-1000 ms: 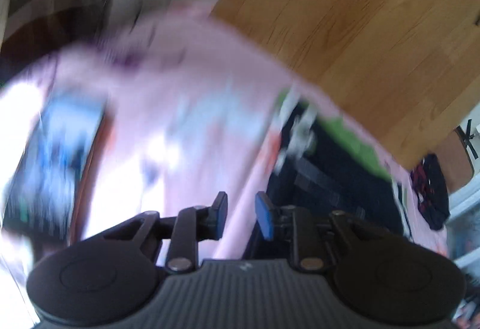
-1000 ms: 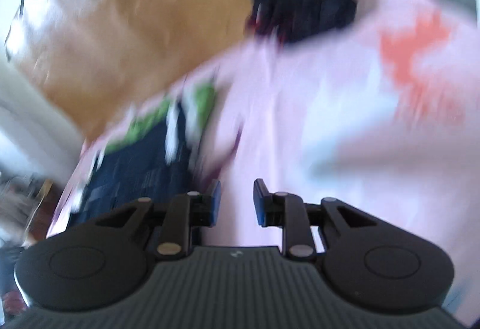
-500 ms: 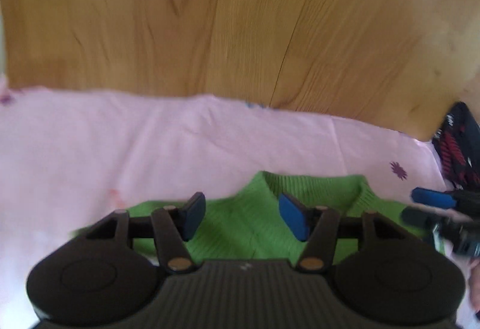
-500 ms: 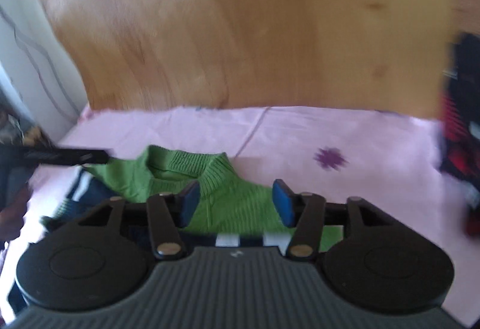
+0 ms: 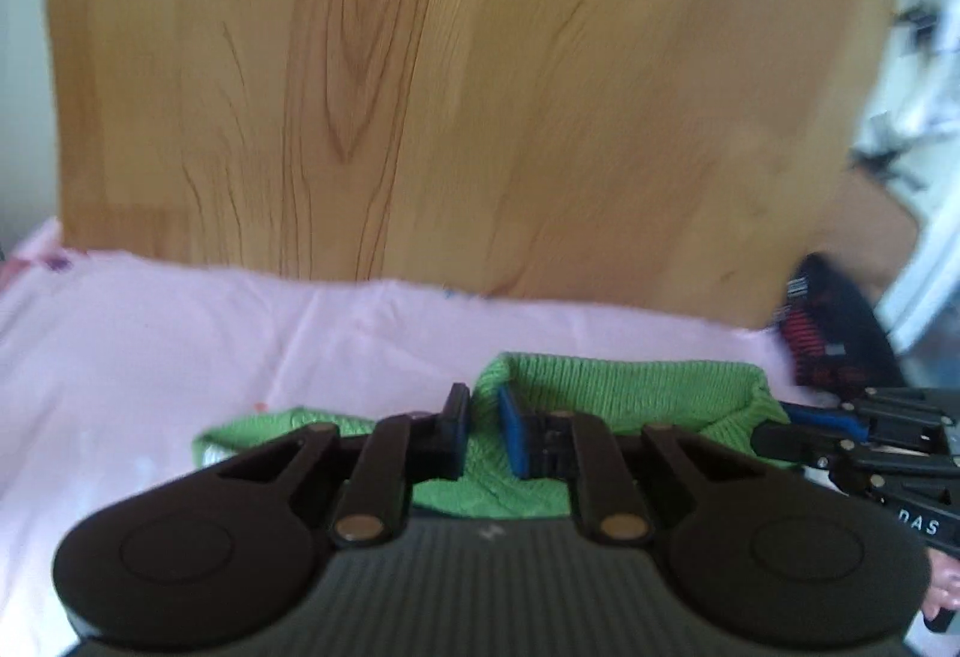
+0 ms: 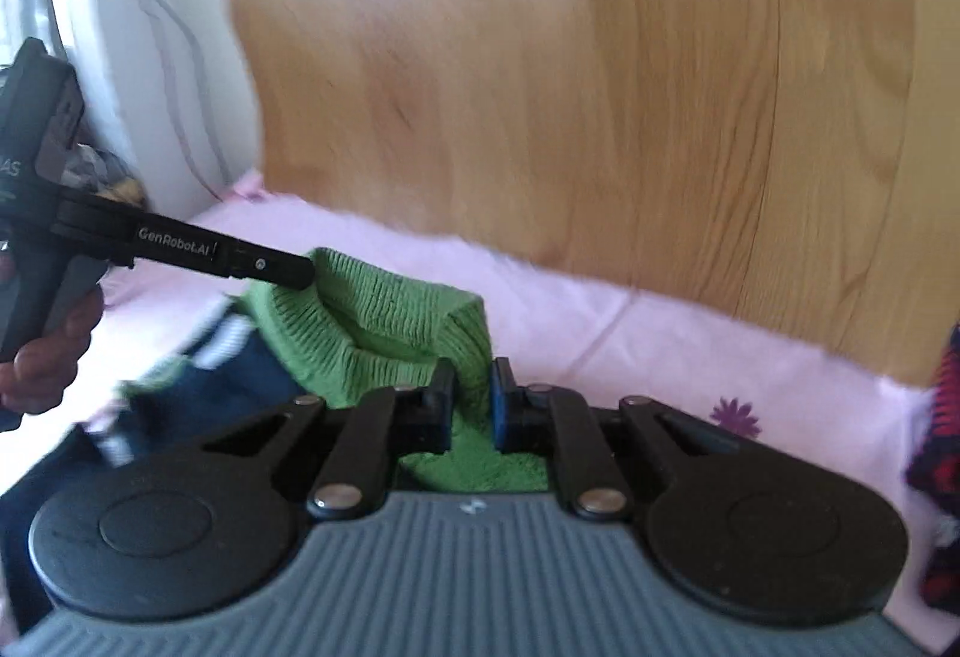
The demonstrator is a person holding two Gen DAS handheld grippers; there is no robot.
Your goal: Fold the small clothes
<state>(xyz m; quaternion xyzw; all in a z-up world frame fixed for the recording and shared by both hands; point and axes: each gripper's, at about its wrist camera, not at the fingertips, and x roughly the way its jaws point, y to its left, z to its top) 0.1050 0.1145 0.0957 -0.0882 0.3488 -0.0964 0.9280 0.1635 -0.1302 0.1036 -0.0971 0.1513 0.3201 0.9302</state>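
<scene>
A small knit sweater with a green collar and shoulders [image 5: 624,399] and a navy, white-striped body [image 6: 228,387] lies on a pink sheet [image 5: 180,333]. My left gripper [image 5: 483,432] is shut on the left side of the green neckline. My right gripper [image 6: 473,405] is shut on the right side of the neckline [image 6: 384,321]. The left gripper also shows at the left of the right wrist view [image 6: 294,270], and the right gripper at the right of the left wrist view [image 5: 774,426]. The collar is lifted off the sheet between them.
A wooden headboard [image 5: 480,87] rises right behind the sheet. A dark garment with red print [image 5: 834,333] lies at the right edge of the sheet, also seen in the right wrist view [image 6: 939,447]. A white wall or curtain [image 6: 138,27] stands at the left.
Both grippers were open over the green collar half a second ago. Both have closed on the neckline, and the collar has risen and bunched between them.
</scene>
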